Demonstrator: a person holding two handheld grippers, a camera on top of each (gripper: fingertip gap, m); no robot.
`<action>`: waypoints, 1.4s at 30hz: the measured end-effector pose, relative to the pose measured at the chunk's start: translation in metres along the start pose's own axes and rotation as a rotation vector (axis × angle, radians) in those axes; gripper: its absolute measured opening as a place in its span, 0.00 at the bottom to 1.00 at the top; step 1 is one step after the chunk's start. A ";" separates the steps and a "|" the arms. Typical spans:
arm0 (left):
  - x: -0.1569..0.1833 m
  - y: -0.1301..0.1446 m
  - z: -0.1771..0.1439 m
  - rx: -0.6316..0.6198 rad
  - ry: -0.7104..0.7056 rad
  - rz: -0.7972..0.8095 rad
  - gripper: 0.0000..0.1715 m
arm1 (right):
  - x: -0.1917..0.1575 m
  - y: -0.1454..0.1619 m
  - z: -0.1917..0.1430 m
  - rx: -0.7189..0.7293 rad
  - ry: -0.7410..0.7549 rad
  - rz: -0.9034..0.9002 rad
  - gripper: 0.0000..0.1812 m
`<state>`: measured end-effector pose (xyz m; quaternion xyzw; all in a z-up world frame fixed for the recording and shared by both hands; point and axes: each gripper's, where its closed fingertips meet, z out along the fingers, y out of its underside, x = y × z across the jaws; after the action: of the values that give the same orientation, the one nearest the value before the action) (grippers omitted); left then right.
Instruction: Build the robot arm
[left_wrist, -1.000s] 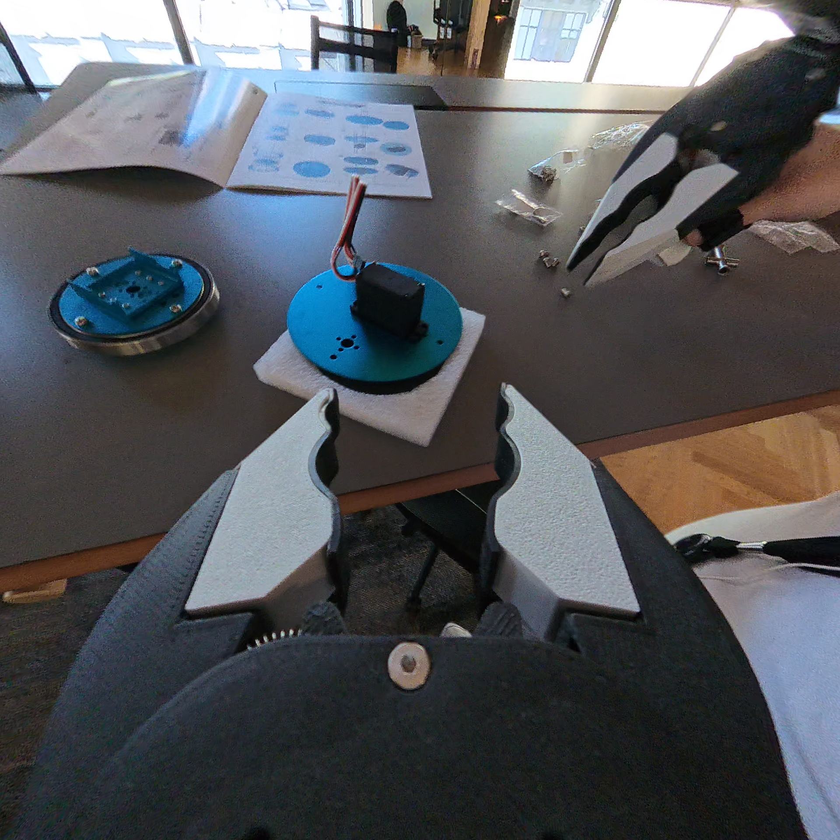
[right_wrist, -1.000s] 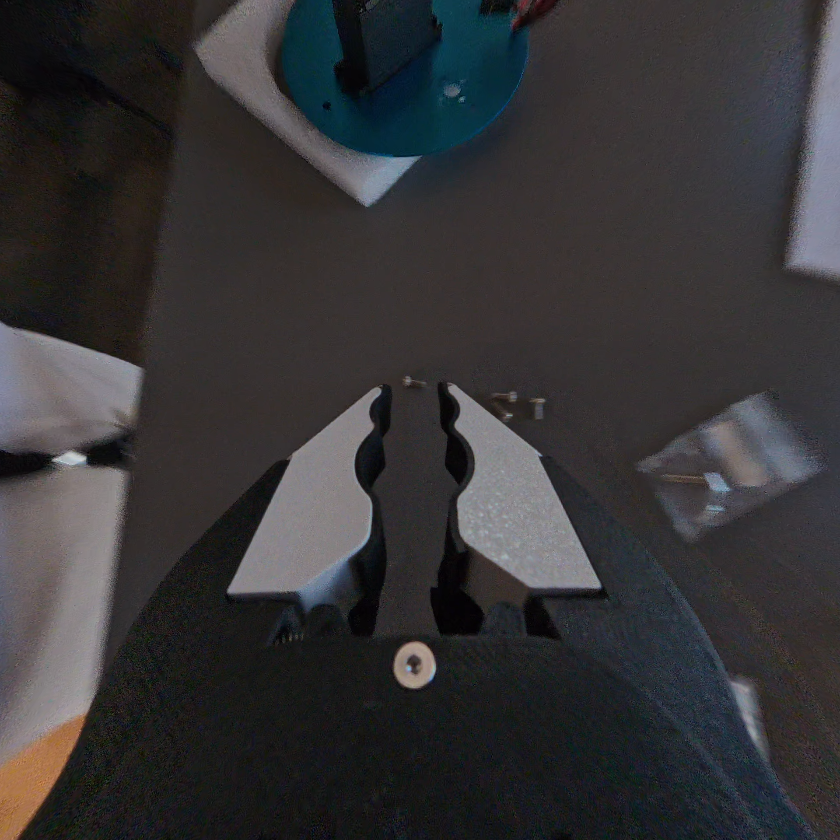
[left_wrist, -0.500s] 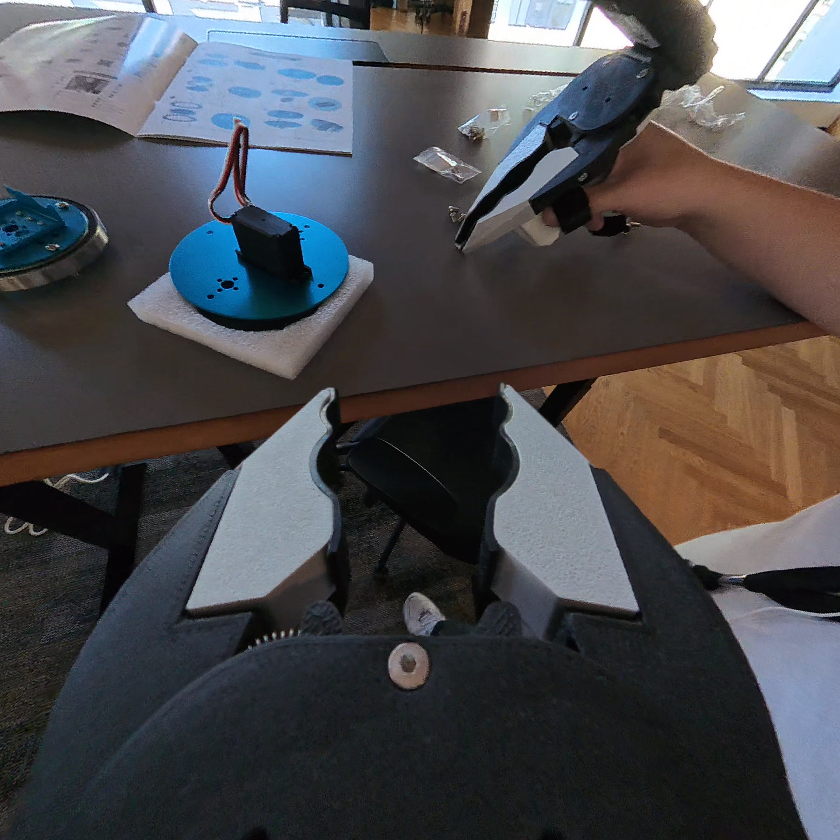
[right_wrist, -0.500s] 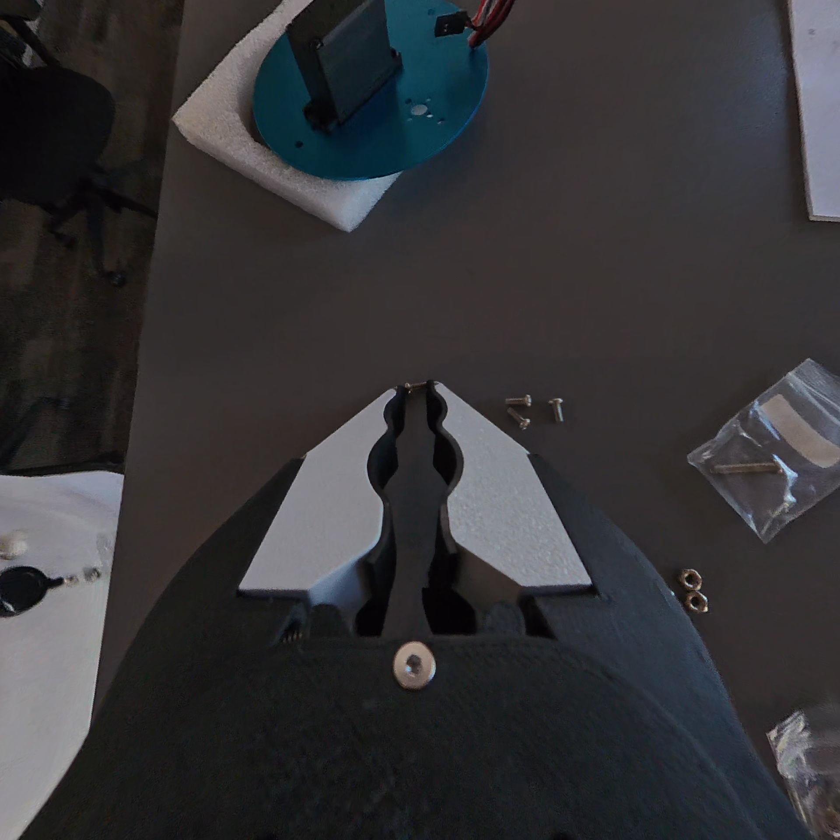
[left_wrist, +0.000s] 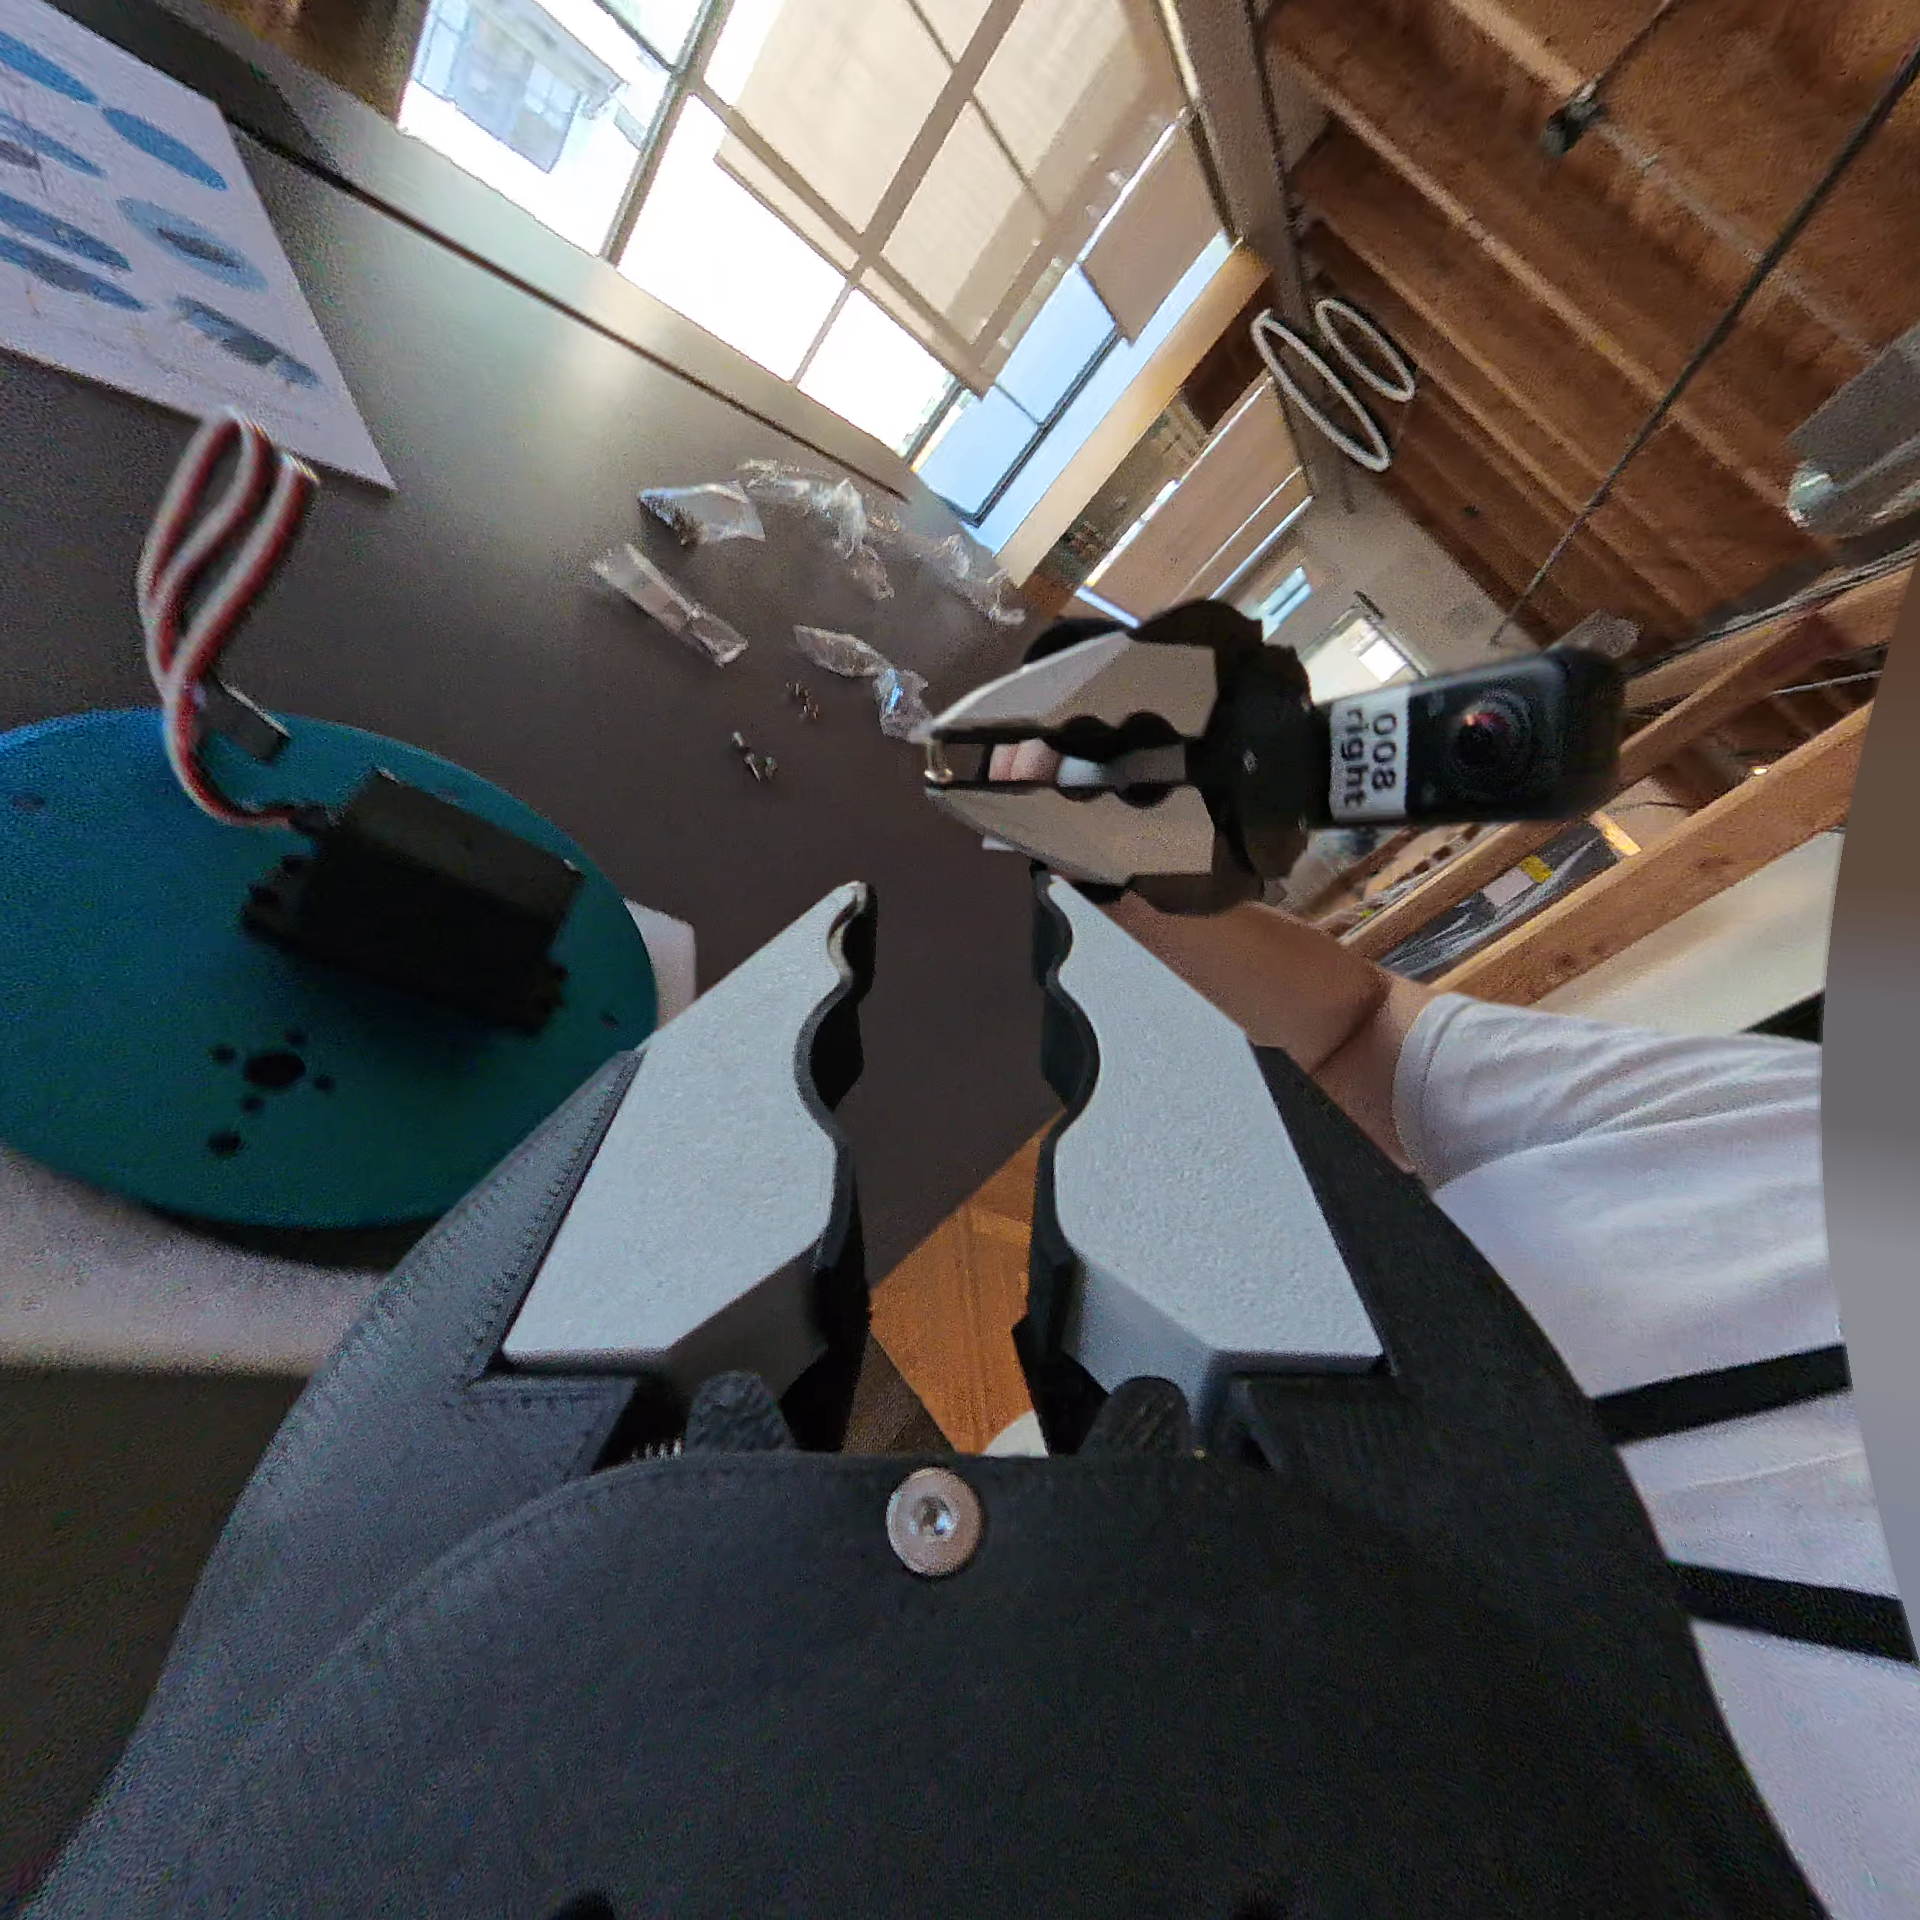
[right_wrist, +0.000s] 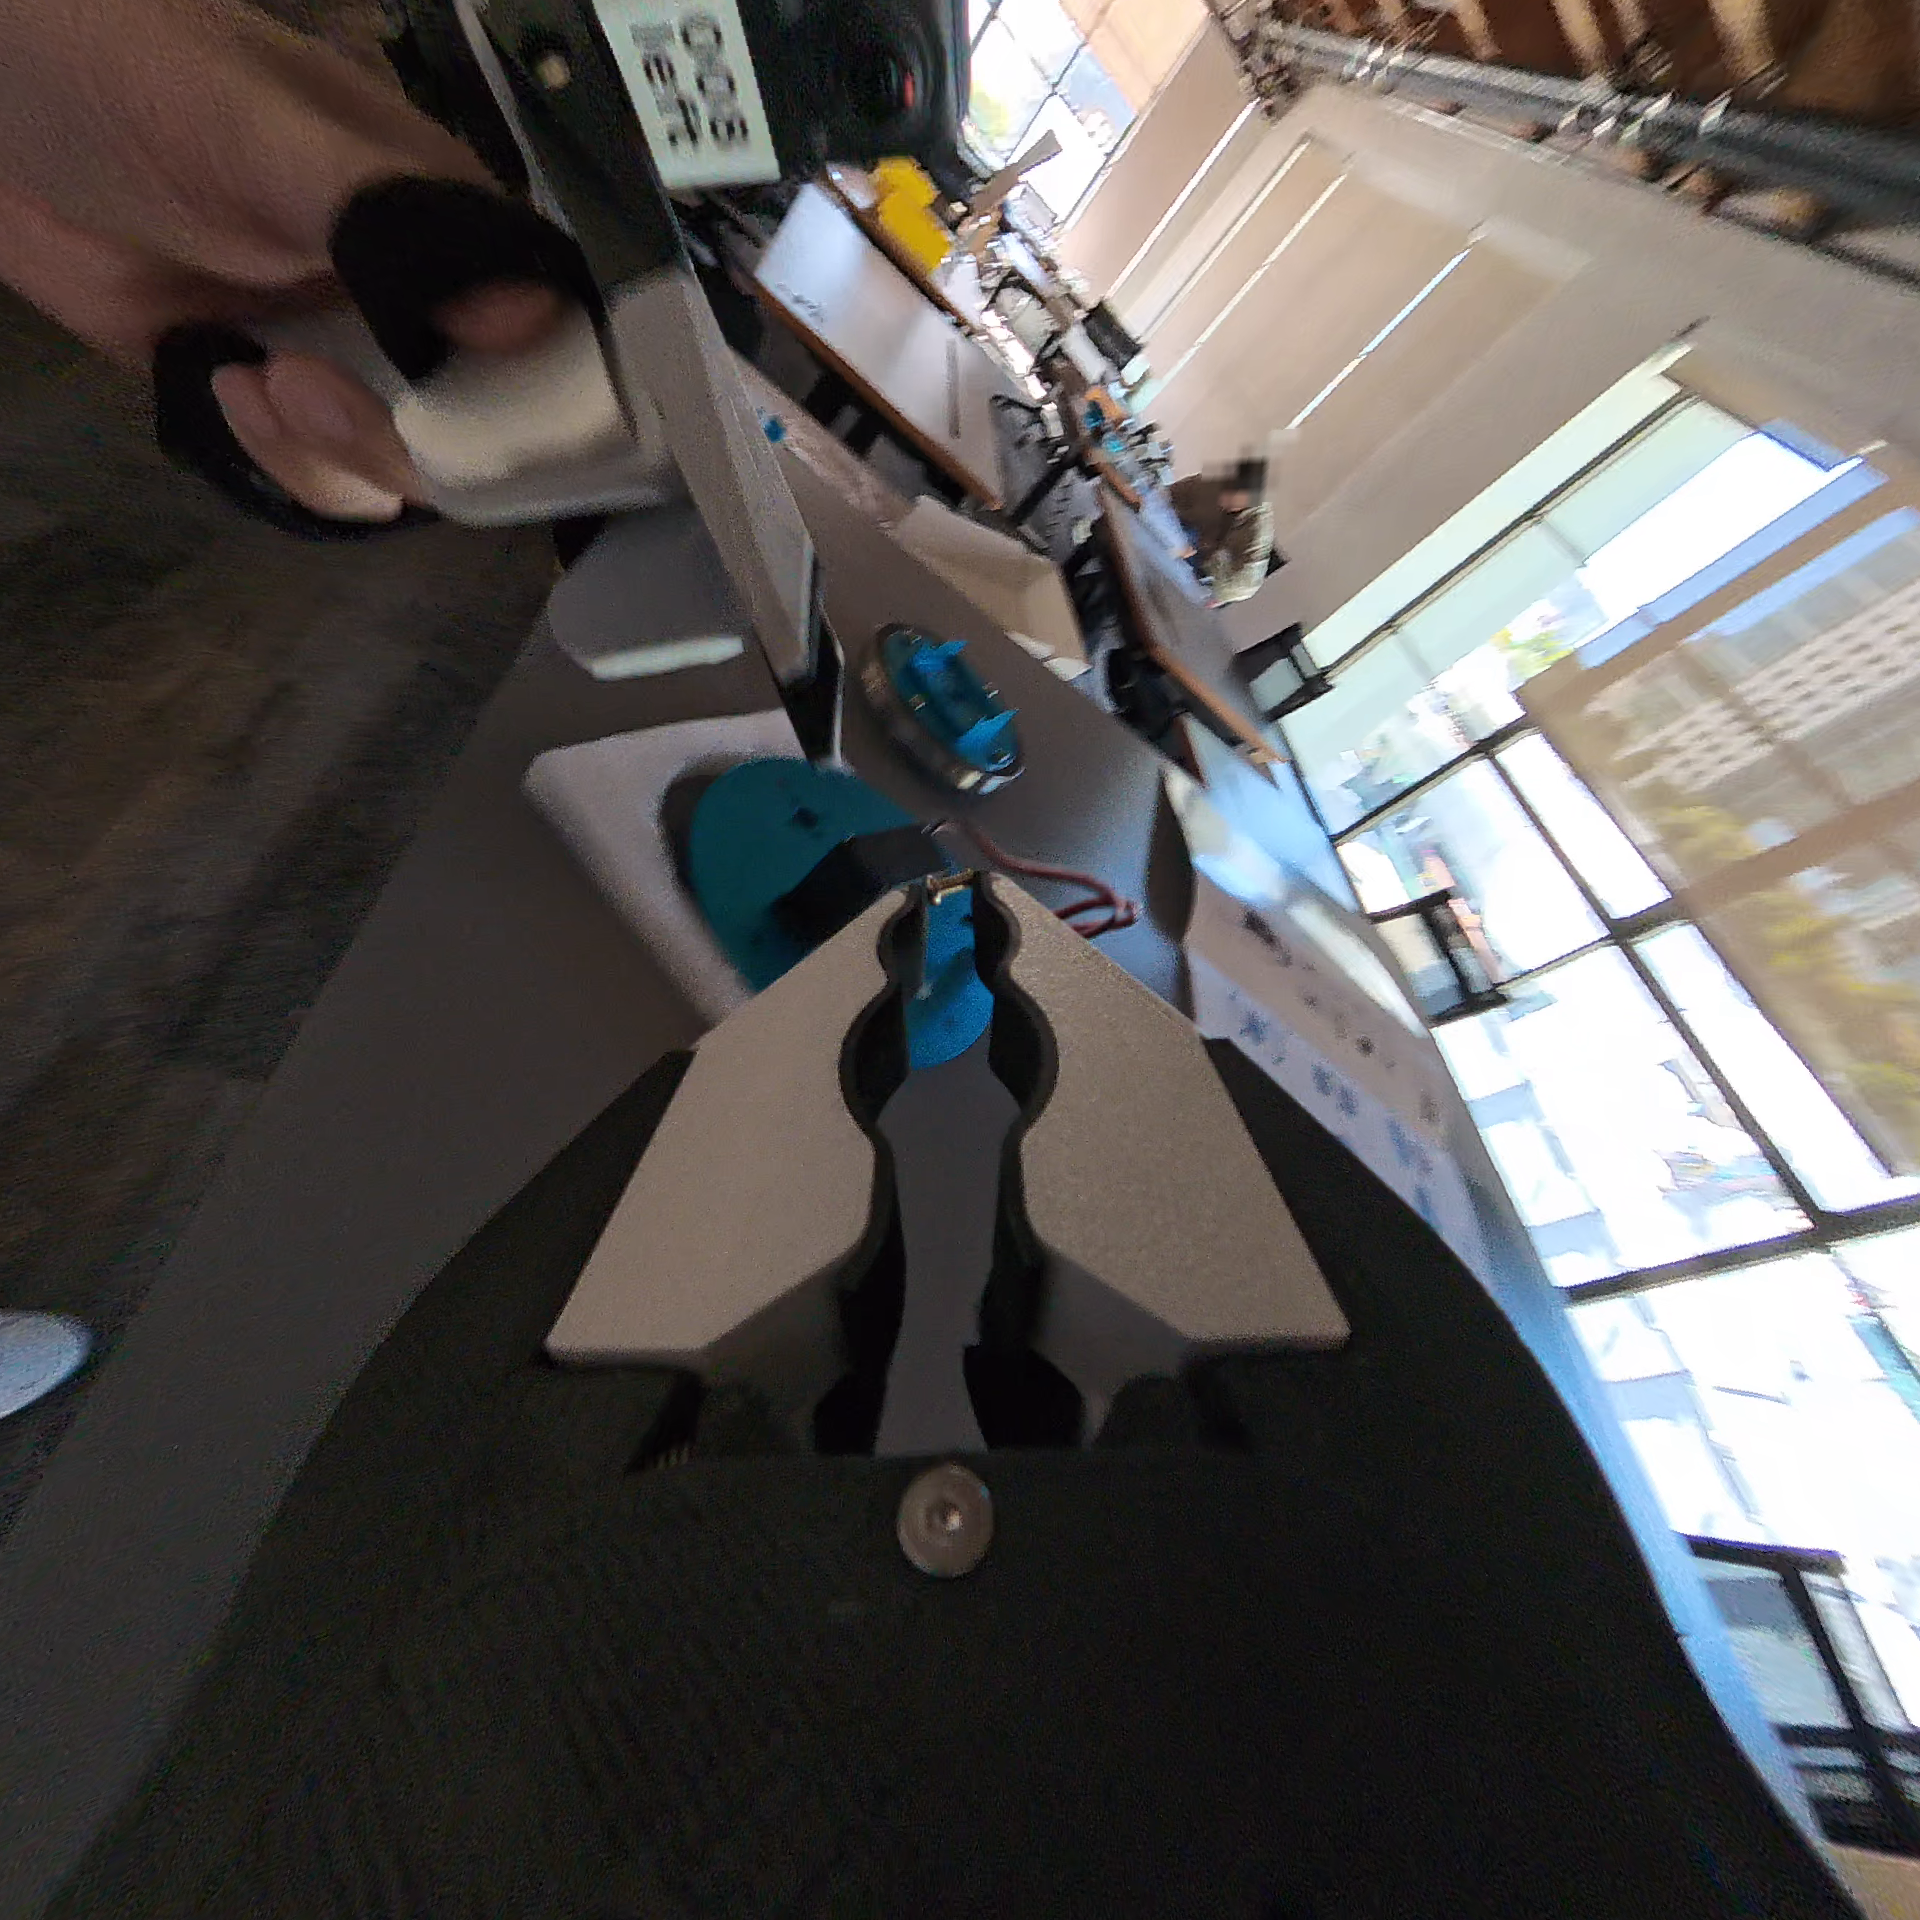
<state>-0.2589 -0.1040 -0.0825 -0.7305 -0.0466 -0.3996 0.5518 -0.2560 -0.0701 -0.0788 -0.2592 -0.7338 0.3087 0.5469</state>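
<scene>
My right gripper is shut on a small silver screw pinched at its fingertips and held in the air above the dark table. It also shows in the left wrist view, just right of a blue disc that carries a black servo with a red-white wire. The disc lies on a white foam pad. My left gripper is open and empty, low beside the disc's right edge. In the right wrist view the left gripper hangs just over the disc.
Loose screws and several small plastic bags lie on the table beyond the disc. A printed sheet lies at the far left. A blue bracket on a silver ring sits behind the disc. The table's edge and wood floor lie below the left gripper. One gripper's finger ends stand about 4 centimetres off the other's.
My right gripper closed on a screw on the table, lifted it and swung toward the disc. My left gripper rose from below the table edge to beside the disc. Both views tilted.
</scene>
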 end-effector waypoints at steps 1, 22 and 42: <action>-0.006 -0.007 0.002 0.009 0.017 0.002 0.17 | 0.007 -0.006 0.006 0.002 0.047 -0.018 0.04; -0.040 -0.061 -0.019 0.116 0.425 -0.014 0.01 | 0.015 -0.025 0.078 -0.009 0.139 -0.006 0.00; -0.051 -0.033 -0.061 0.075 -0.039 0.256 0.01 | -0.013 0.071 0.052 -0.370 -0.469 0.786 0.17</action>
<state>-0.3433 -0.1238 -0.0850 -0.7171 0.0216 -0.3095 0.6241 -0.2999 -0.0404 -0.1502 -0.5327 -0.7264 0.4060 0.1541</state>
